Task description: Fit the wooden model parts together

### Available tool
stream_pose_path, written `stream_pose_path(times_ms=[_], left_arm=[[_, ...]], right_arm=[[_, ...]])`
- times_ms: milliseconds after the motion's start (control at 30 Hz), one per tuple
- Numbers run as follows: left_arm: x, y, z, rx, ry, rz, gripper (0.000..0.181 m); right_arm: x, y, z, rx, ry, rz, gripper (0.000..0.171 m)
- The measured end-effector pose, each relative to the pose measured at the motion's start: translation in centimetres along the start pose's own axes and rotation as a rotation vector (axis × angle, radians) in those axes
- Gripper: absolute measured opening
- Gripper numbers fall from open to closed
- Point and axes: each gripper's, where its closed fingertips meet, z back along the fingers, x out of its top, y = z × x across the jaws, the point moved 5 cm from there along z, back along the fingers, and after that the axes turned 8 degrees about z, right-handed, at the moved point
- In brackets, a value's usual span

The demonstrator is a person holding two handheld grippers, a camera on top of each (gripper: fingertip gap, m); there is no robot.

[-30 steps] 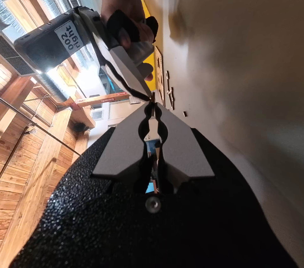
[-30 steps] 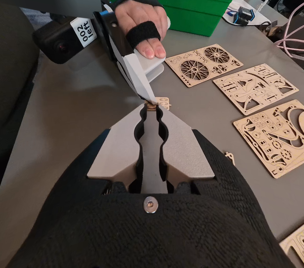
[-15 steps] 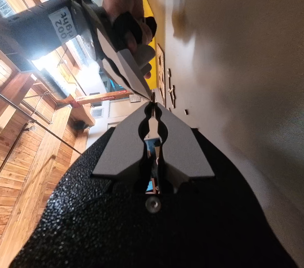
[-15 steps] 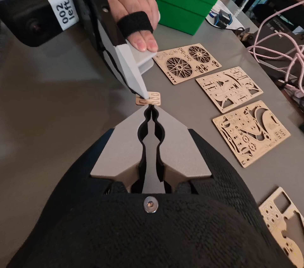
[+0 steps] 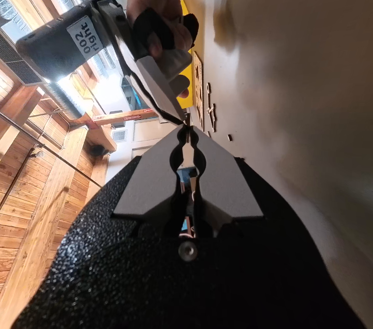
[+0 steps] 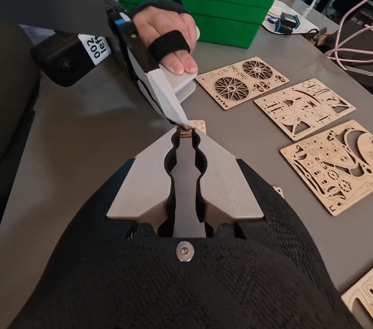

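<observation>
Assembly barely begun: right gripper [image 6: 185, 131] and left gripper [image 6: 184, 124], each pinched closed on a small wooden part [image 6: 185, 133], meet tip-to-tip above the table [image 6: 80, 137]; cut sheets [image 6: 302, 107] remain mostly unpunched.

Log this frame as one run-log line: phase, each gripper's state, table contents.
phase: fitting, tips meeting | right gripper: shut on small wooden piece | left gripper: shut on thin wooden part | table: three uncut sheets, green bin

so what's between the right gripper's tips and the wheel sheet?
Right wrist view: the right gripper pinches a small wooden part, with the left gripper tip on it. Beyond lies a small cut-out card, then bare grey table up to the wheel sheet.
</observation>
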Motion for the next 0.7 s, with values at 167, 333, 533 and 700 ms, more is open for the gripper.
stream_pose_path(times_ms=[167,333,533,700], left_arm=[[0.2,0.0,0.1,-0.003,-0.002,-0.006,0.0],[-0.1,0.2,-0.1,0.008,0.022,0.021,0.0],[-0.8,0.5,-0.1,0.014,0.051,0.071,0.0],[0.3,0.6,0.2,0.014,-0.004,0.09,0.0]], right_arm=[[0.0,-0.2,0.0,-0.046,0.034,0.055,0.019],[0.3,-1.0,0.3,-0.178,0.073,0.128,0.034],[0.8,-1.3,0.3,-0.294,0.107,0.229,0.035],[-0.9,-3.8,2.0,-0.54,0.298,0.331,0.008]])
